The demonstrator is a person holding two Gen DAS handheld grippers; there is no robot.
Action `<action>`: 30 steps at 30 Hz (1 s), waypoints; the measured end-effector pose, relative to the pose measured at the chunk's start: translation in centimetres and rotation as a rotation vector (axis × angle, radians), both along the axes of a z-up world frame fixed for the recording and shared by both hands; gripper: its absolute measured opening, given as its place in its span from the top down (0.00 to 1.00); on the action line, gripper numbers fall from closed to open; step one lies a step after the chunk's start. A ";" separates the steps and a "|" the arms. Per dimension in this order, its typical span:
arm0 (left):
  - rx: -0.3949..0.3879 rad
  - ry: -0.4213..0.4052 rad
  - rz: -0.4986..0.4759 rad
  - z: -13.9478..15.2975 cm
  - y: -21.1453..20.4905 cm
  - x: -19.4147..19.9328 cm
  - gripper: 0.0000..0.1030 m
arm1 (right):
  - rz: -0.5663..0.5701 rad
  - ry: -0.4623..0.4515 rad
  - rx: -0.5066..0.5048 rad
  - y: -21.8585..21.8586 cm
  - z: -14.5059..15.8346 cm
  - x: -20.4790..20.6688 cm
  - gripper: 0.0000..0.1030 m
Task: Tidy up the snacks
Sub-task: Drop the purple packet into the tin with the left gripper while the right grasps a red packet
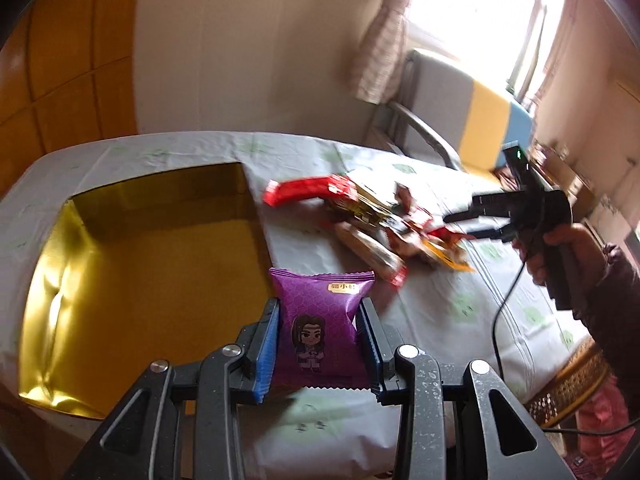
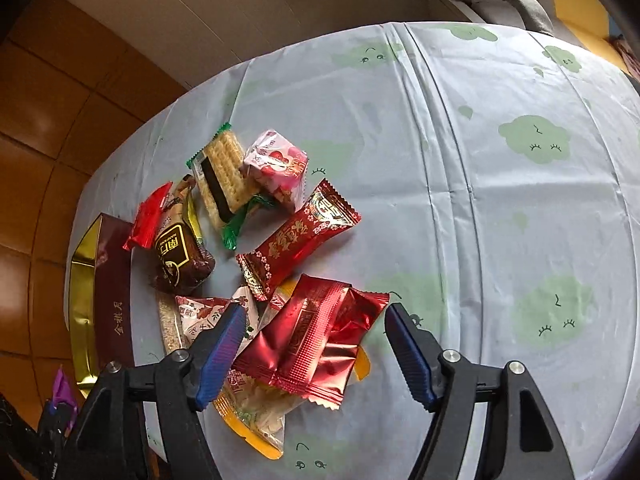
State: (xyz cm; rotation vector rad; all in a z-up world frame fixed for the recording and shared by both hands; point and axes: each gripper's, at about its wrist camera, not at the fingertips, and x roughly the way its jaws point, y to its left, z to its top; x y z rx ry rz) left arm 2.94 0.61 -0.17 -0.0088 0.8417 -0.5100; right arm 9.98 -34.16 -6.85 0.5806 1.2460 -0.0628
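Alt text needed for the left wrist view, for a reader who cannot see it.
The left gripper clamps a purple snack packet beside an open gold-lined box on a clothed table. Behind it, the right gripper reaches toward a pile of snacks.

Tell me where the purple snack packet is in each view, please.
Left wrist view: purple snack packet at bottom centre, clamped between the left gripper pads.
Right wrist view: only a purple corner at the bottom left edge.
Shared landmark: the gold-lined box.
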 end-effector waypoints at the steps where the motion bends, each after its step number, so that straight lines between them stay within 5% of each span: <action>1: -0.004 0.005 0.017 0.0 0.5 0.4 0.63 | 0.008 0.012 -0.002 0.2 -0.4 0.0 0.47; 5: -0.016 0.045 0.107 -0.3 3.3 2.5 0.63 | 0.000 -0.020 0.002 0.0 -0.7 -0.9 0.55; 13: -0.046 0.146 0.237 -1.4 6.2 8.7 0.63 | 0.048 -0.056 -0.014 -0.2 -0.8 -2.2 0.55; 30: 0.046 0.238 0.310 -6.4 2.0 19.9 0.58 | 0.057 -0.111 -0.014 -0.6 -0.7 -3.0 0.56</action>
